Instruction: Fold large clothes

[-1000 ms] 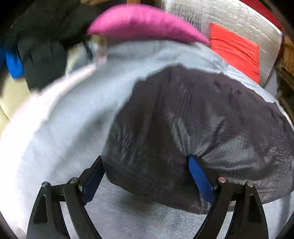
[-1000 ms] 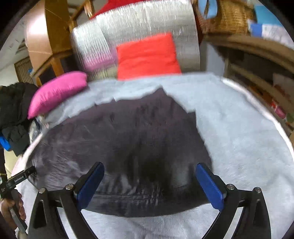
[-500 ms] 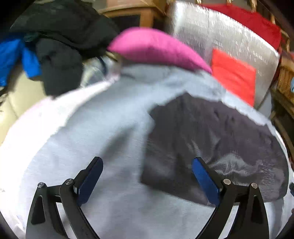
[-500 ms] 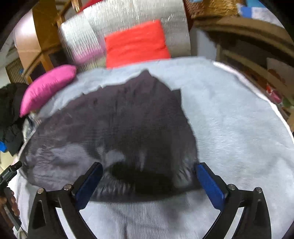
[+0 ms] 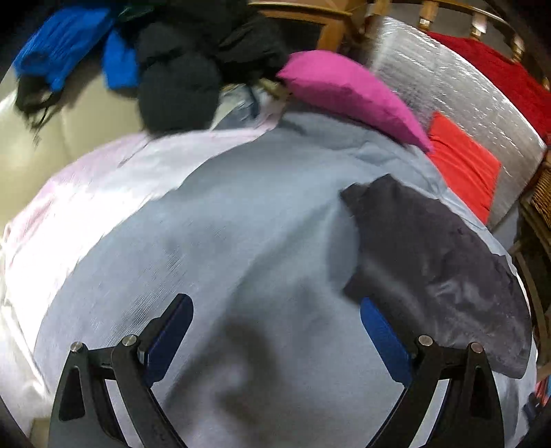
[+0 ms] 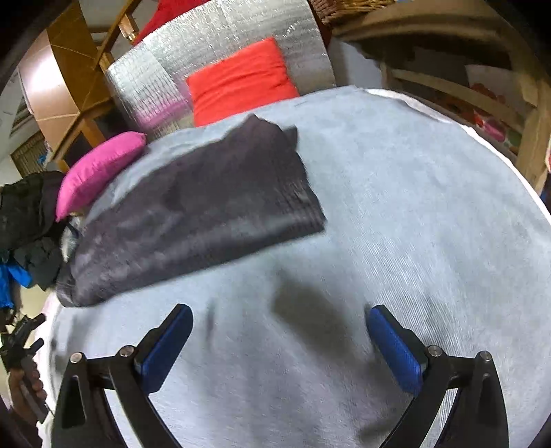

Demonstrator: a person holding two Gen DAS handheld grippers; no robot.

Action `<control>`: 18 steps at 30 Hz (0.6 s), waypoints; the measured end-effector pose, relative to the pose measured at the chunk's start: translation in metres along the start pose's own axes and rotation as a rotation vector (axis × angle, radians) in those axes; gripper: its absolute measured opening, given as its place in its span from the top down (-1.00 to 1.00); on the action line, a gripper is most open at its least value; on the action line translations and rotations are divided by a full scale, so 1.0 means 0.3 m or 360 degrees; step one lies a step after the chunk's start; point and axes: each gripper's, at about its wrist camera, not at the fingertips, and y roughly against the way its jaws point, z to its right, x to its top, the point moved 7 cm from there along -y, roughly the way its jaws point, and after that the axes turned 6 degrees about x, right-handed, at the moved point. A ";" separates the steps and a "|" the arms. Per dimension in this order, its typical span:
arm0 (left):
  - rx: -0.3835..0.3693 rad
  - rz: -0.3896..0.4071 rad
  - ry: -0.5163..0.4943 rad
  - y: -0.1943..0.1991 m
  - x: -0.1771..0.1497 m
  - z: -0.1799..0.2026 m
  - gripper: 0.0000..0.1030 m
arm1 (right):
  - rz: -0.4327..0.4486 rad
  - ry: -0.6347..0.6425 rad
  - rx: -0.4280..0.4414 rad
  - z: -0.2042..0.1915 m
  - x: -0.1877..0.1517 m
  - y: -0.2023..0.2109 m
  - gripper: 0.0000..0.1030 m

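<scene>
**Both tongs apart above the blue cover, dark garment lying folded beyond them**

In my right wrist view a wicker basket (image 6: 347, 8) sits at the top edge, up on wooden shelving (image 6: 482, 100); I cannot make out what is in it. The same weave shows at the right edge of my left wrist view, again with nothing readable inside.

The dark grey garment (image 6: 193, 213) lies flat on the pale blue cover (image 6: 413, 224), folded into a rough rectangle with a crisp straight edge on its near right side and a small corner sticking out at the far end. Its fabric looks soft, with faint lighter sheen patches. In the left view it lies to the right, one edge close to my right-hand pad.

My left tongs (image 5: 275, 331) stand wide apart with only bare blue cover between the pads. My right tongs (image 6: 279, 339) are equally spread, nothing between them, the garment lying beyond and to the left of them.

The cover is spread over a pale pinkish sheet (image 5: 69, 206) that shows at its left border. A magenta pillow (image 5: 347, 93) rests at the far edge, beside a red cushion (image 6: 241, 81) leaning on a silver quilted panel (image 6: 165, 69). A heap of black clothes (image 5: 193, 65) and something bright blue (image 5: 65, 41) lie on a beige sofa (image 5: 41, 144) off to the left. At the lower left of the right view, a hand (image 6: 24, 386) grips the other handle.
</scene>
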 end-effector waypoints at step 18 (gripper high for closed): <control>0.0132 -0.0119 -0.0141 -0.190 0.054 0.134 -0.84 | -0.0133 0.0304 -0.0024 -0.138 0.147 -0.282 -1.00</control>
